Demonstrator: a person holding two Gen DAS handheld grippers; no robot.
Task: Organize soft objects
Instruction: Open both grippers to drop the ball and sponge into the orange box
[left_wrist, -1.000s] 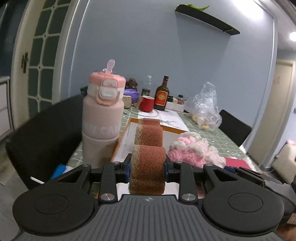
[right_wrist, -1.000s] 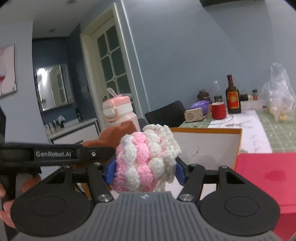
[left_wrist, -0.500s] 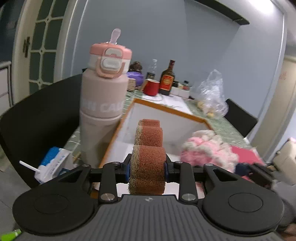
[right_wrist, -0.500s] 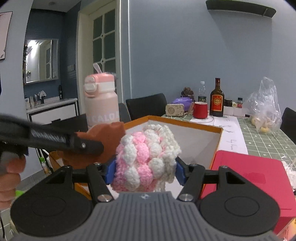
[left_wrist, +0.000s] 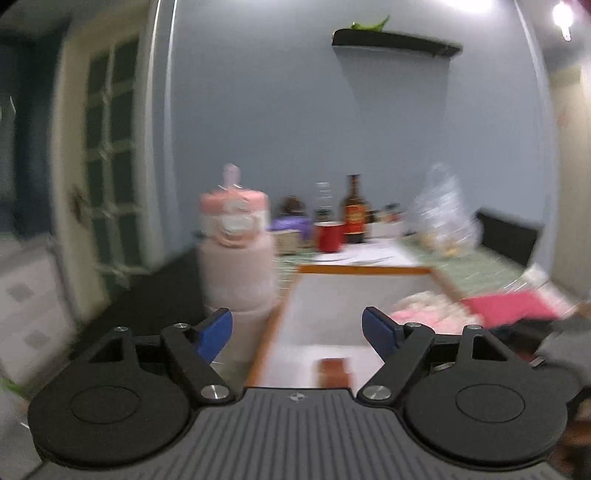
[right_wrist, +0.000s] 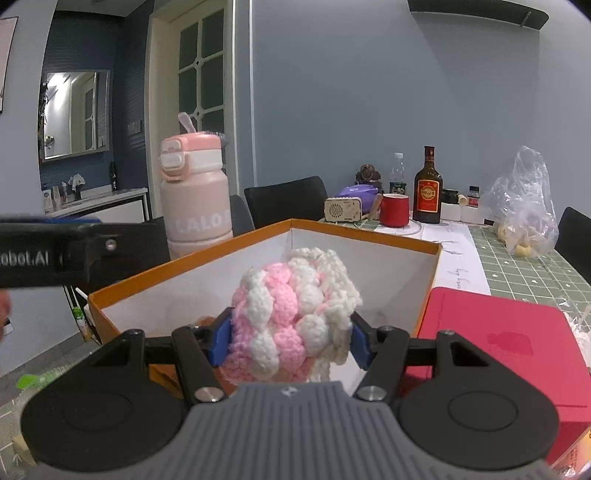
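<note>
The left gripper (left_wrist: 297, 328) had just been opening and its blue-padded jaws stood wide apart with nothing between them; the rust-brown fuzzy soft roll (left_wrist: 332, 371) lay below them on the white floor of the orange-rimmed cardboard box (left_wrist: 364, 270), blurred in the left wrist view. The right gripper (right_wrist: 288, 336) was clamped on the pink and white crocheted yarn ball (right_wrist: 295, 317), holding it over the near part of that box (right_wrist: 365, 236). A tall pale pink plastic water bottle (right_wrist: 197, 199) stood just beside the box's left wall, and a flat red rectangular lid (right_wrist: 498, 332) lay just beside its right wall. Farther back on the green checked tablecloth (right_wrist: 524, 266) stood a red mug (right_wrist: 394, 209) and a dark glass bottle (right_wrist: 427, 188)
</note>
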